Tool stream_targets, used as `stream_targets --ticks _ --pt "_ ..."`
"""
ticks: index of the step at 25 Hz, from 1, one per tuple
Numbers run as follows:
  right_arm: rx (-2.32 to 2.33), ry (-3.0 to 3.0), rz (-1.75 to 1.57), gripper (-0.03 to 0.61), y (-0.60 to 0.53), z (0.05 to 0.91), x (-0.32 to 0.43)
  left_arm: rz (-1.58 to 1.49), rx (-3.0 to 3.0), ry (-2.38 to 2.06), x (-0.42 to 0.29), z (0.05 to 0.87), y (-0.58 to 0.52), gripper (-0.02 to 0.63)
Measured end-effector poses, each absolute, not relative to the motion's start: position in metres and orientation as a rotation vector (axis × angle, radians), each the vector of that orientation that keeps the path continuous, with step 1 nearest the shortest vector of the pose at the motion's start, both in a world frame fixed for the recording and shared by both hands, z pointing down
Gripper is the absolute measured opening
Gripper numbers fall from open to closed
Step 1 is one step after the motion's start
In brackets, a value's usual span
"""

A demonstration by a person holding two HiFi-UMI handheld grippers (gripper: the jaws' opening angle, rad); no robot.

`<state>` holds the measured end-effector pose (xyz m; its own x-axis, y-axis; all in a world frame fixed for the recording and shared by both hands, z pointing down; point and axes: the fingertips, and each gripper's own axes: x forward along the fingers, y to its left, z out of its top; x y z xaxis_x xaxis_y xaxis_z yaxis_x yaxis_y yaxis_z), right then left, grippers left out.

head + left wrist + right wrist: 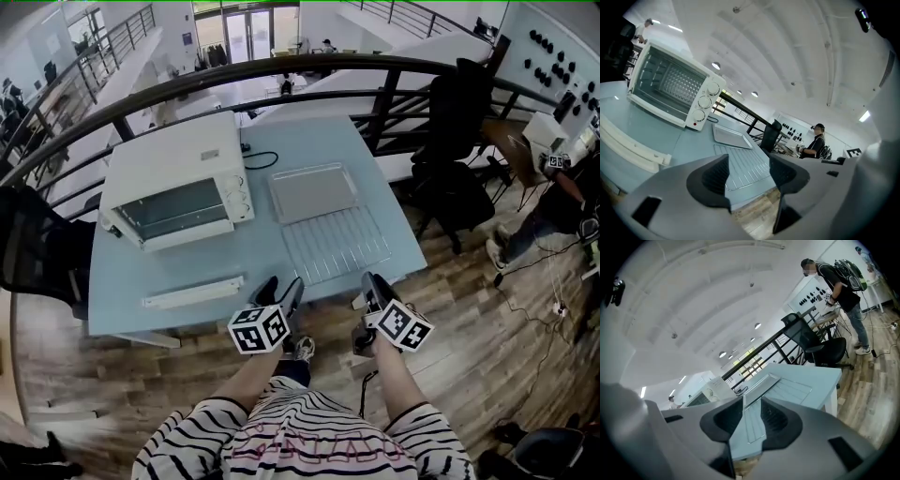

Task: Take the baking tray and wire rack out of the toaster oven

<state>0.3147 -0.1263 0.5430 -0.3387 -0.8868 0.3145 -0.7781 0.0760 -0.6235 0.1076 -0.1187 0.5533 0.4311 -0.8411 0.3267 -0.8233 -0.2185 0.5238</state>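
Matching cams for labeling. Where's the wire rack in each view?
Head view: wire rack lies flat on the table, centre, on the near side of the baking tray.
Left gripper view: lower centre, seen through the gap between the jaws.
Right gripper view: centre right, just above the jaws.
Shared landmark: toaster oven, left of the rack in all three.

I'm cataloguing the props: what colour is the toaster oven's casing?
White. The boxy white toaster oven shows best in the head view.
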Motion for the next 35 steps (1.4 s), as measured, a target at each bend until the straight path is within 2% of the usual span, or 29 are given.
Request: stream_targets --ticks 2,7,9,11,20,30,35 --pt "-1.682 2.216 -1.067 0.113 -0.112 0.530 0.303 -0.054 2.063 -1.422 0.099 0.544 -0.102 0.224" --pt "-1.629 2.276 -0.982 0.067 -0.083 0.505 0.274 -0.066 2.102 -1.497 0.075 0.524 -0.066 0.125" --pt "-1.609 2.297 -0.964 0.057 -0.073 0.500 0.262 -0.063 2.122 -1.537 0.064 0.517 -0.055 0.059" --pt "-1.592 2.328 -0.944 0.050 -0.063 0.495 0.250 -0.060 2.150 -1.561 0.056 0.508 -0.045 0.041" --pt "-1.472 2.438 -0.853 0.034 -0.040 0.466 0.190 -0.077 2.256 -1.564 0.004 0.477 -0.017 0.024" --pt "-1.430 2.609 -0.694 0.029 -0.024 0.447 0.075 -0.066 2.243 -1.641 -0.096 0.461 0.005 0.023" --pt "-1.409 2.637 -0.718 0.027 -0.019 0.449 0.028 -0.054 2.287 -1.608 -0.131 0.457 0.013 0.023"
